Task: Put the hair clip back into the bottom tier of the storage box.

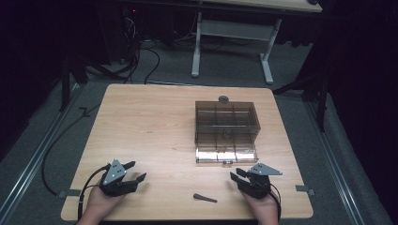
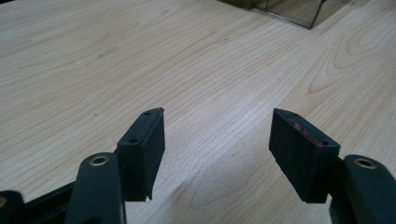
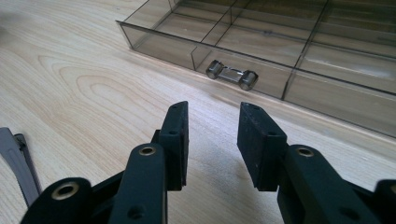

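The left gripper (image 1: pixel 133 172) rests at the near left edge of the bench (image 1: pixel 141 122), its jaws spread wide over bare wood, nothing between them. The right gripper (image 1: pixel 238 177) sits at the near right edge, jaws parted by a narrower gap and also empty; in the right gripper view they aim toward the small metal latch (image 3: pixel 232 74) on the front wall of the clear compartment box (image 1: pixel 227 129).

Between the two hands, close to the near edge, lies a slim grey tool (image 1: pixel 204 198). Its long axis runs nearly left to right across the bench, tilted slightly, with the thicker end toward the left and the thin end pointing right toward the right gripper.

Beyond it, right of the bench's middle, stands the box, its long sides running toward and away from the person, its latch side facing the near edge. A small round dark object (image 1: pixel 223 99) sits just behind its far wall.

The step in hand looks like an approach to the latch. It would go best with the right gripper kept low and square to the front wall, the jaws closing across the latch's short bar, while the left steadies the box against sliding.
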Available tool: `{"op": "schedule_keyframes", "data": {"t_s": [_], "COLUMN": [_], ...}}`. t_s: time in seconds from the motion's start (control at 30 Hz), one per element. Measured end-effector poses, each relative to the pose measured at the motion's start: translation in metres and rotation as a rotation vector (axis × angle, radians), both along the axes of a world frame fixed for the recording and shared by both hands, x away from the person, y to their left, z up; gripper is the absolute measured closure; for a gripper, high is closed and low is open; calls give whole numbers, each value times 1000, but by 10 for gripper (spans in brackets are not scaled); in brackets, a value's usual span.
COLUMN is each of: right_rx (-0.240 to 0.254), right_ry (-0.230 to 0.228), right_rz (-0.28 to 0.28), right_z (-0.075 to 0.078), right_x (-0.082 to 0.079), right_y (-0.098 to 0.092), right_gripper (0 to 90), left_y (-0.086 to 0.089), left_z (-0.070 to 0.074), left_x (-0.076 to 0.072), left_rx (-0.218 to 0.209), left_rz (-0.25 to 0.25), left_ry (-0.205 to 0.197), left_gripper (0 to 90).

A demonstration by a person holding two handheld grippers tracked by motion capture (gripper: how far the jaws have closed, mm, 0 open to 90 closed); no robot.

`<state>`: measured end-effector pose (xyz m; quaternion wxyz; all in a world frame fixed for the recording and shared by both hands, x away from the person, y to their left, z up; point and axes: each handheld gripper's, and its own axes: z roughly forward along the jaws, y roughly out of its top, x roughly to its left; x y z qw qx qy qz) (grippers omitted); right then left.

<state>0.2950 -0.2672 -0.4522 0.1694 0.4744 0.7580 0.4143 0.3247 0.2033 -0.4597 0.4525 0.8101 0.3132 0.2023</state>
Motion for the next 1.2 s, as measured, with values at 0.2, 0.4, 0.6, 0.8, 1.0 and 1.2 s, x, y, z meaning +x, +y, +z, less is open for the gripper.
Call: {"op": "schedule_keyframes", "data": {"t_s": [0.2, 0.4, 0.6, 0.8, 1.0, 1.2], "right_rx": [-34, -61, -79, -107, -108, -107], "right_ry": [-4, -10, -25, -43, -57, -60], "right_rz": [6, 4, 3, 45, 77, 107], "right_z": [-2, -2, -2, -2, 1, 3], "right_x": [-2, -2, -3, -4, -8, -11], "right_y": [5, 7, 10, 16, 25, 34], "right_gripper": [603, 583, 566, 540, 539, 536], "left_y": [-1, 0, 0, -1, -1, -1], "left_z": [0, 0, 0, 0, 0, 0], "left_x": [0, 0, 0, -1, -2, -1], "left_rx": [0, -6, -6, 4, 1, 0], "left_rz": [-4, -6, 1, 6, 9, 6], "left_ry": [-3, -7, -8, -15, -12, -9], "left_gripper": [364, 364, 364, 364, 362, 362]}}
